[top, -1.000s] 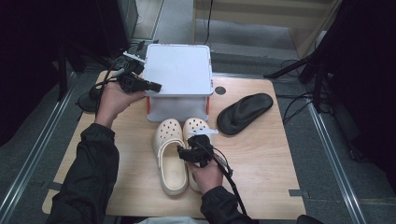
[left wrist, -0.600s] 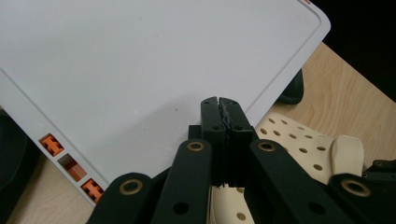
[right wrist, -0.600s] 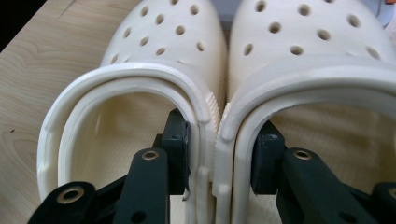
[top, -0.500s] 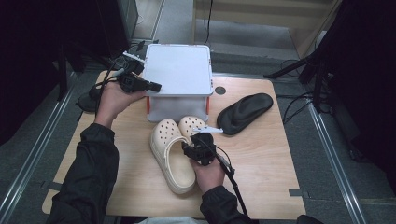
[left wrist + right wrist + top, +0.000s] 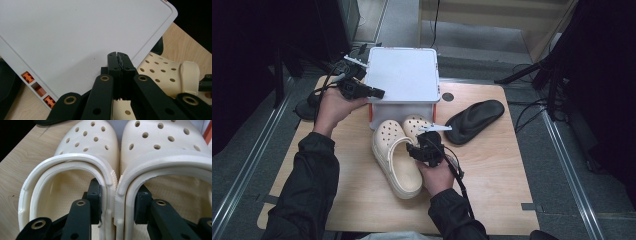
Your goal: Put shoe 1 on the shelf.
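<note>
In the high view the right claw (image 5: 421,149) sits at the centre of the frame over the pair of cream clogs (image 5: 394,155), which lie side by side on the wooden tabletop (image 5: 492,170), toes toward the white-lidded box (image 5: 402,75) in the upper middle. The right gripper view shows its jaws, which have just been closing, one inside each shoe, clamped on the two inner side walls (image 5: 113,195) that touch each other between them. The left claw (image 5: 377,93) is in the upper left of the high view at the box's left edge; in the left gripper view its jaws are pressed together with nothing between them, lying over the box's lid. A black sandal (image 5: 474,120) lies to the right of the clogs, apart from them.
</note>
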A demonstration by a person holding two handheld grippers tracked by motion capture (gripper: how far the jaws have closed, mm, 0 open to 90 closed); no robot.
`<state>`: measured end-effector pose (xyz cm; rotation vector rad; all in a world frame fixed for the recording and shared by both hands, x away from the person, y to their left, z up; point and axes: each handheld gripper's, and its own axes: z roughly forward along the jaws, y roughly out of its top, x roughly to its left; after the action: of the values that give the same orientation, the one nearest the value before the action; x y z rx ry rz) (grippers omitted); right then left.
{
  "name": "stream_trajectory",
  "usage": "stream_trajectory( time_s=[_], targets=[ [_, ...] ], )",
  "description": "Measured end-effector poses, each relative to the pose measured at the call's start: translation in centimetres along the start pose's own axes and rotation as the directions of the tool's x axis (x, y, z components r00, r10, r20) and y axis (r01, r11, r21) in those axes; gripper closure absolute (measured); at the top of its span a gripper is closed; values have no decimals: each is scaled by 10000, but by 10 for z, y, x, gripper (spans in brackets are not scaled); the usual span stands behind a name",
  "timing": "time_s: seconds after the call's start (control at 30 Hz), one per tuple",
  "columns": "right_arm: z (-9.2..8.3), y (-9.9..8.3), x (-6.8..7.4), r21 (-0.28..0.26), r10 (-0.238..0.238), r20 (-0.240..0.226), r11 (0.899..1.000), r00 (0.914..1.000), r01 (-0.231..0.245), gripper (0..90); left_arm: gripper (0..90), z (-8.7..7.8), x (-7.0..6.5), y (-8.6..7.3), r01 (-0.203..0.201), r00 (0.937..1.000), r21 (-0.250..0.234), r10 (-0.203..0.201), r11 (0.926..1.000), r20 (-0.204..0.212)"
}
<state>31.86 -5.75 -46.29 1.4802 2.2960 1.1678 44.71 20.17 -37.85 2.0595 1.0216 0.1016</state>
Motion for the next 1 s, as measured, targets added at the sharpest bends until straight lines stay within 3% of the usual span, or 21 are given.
stream_trajectory(
  time_s=[0.2, 0.4, 0.6, 1.0],
  targets=[
    [13, 14, -4, 1, -194, 31, 9998, 9998, 194, 667, 900, 0, 0, 0, -4, 10000, 5, 4, 10000, 5],
    [28, 30, -11, -75, 1, 40, 10000, 10000, 0, 667, 900, 0, 0, 0, 19, 10000, -2, -19, 10000, -2],
    [42, 44, -15, -214, 2, 335, 9998, 9994, 6, 666, 900, 0, 0, 0, 25, 10000, -3, -25, 10000, -8],
    [67, 54, -20, -490, 300, 698, 9984, 9971, -266, 666, 900, 0, 0, 0, 40, 10000, -12, -40, 10000, 15]
  ],
)
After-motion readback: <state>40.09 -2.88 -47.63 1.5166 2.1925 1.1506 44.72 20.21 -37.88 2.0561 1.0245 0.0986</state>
